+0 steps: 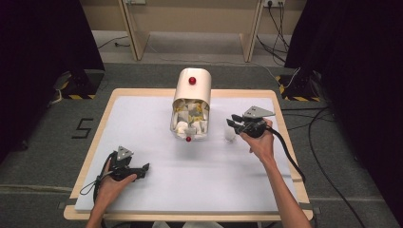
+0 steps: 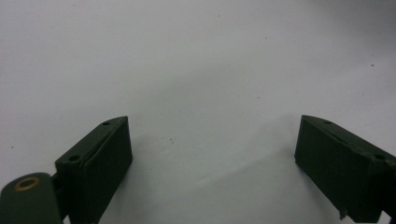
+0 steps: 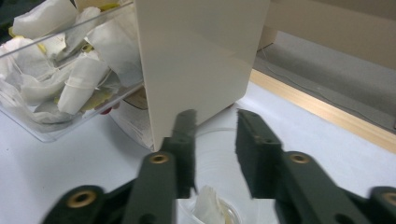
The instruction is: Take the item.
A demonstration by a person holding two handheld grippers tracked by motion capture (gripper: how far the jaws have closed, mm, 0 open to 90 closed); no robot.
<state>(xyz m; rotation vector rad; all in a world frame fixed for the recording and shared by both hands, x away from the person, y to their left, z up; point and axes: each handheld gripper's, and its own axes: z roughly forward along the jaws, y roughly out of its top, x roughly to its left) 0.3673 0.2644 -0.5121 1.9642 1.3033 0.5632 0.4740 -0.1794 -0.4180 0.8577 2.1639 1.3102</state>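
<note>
Two grippers were out: the right gripper [image 1: 233, 122], jaws apart, hung over a clear plastic cup [image 1: 230, 134] holding a white tea bag [image 3: 208, 205], beside the cream tea-bag dispenser [image 1: 191, 102] near the table's [image 1: 142, 114] far edge. Drop apparently done; retreat next. The left gripper [image 1: 142, 168] rested wide open near the front-left corner.

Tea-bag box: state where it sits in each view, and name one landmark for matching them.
High view: the cream tea-bag box stands at the table's far middle, its clear drawer open toward the person.
Left gripper view: the left claw faces bare white table top.
Right gripper view: the box's wall is at upper middle and the drawer at upper left.
Shared landmark: the white table top.
</note>
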